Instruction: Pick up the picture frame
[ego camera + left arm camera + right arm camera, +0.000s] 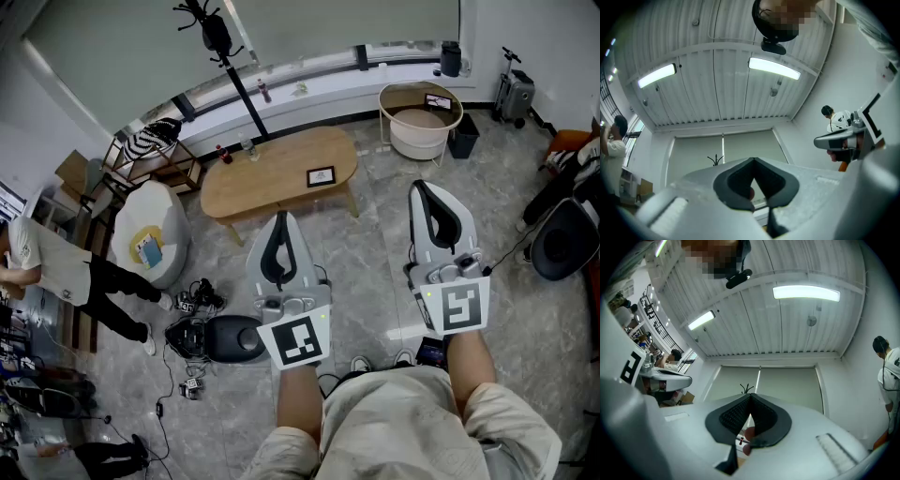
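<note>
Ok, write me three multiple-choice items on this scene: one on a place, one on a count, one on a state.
1. Where is the picture frame?
A. on the floor
B. on the wooden table
C. in a gripper

2. How many grippers show in the head view?
A. one
B. two
C. three

3. How do the left gripper's jaws stand?
A. shut, empty
B. wide open
C. shut on the frame

Key: 1 B, it sits near the table's right end; 2 B, the left gripper and the right gripper; 3 A, its own view shows them together, nothing between.
</note>
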Demonstrator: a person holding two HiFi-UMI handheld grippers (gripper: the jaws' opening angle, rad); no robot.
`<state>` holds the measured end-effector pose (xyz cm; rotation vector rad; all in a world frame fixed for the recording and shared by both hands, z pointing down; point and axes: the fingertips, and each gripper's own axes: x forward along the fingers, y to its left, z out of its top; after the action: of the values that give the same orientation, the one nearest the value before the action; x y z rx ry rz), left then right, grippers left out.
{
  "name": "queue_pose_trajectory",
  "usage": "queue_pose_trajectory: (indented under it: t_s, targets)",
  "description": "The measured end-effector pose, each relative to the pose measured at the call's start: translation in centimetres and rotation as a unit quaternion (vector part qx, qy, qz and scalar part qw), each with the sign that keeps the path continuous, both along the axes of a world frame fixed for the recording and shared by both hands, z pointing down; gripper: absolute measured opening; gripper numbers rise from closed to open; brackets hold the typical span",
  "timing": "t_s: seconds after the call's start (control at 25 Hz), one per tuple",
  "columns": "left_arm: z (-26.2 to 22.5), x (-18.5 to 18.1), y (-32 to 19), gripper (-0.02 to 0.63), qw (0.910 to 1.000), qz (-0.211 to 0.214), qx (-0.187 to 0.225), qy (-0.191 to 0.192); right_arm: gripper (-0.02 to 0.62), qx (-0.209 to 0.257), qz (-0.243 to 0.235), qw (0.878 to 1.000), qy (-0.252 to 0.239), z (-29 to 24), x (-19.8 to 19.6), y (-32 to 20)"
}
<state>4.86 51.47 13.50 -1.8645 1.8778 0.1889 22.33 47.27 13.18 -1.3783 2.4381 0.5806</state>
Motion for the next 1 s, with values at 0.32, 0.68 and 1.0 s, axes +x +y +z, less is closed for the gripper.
queue_pose_trajectory:
  t_s: [0.32, 0.68, 1.0]
  targets:
    - [0.2, -1.0, -0.3, 0.003, 0.9999, 0.008, 0.006, 0.008, 0.002, -0.005, 0.006, 1.0, -0.002, 0.4, -1.0, -0.6]
    - [0.4, -2.8, -0.6, 0.003, 0.9998, 0.014, 0.003, 0.011, 0.002, -0.007, 0.013, 1.0, -0.008, 0.5, -2.8, -0.5]
    - [0.4, -5.5, -1.2, 0.003, 0.9996, 0.022, 0.004, 0.016, 0.002, -0.008, 0.021, 1.0, -0.012, 0.6, -5.2, -0.9]
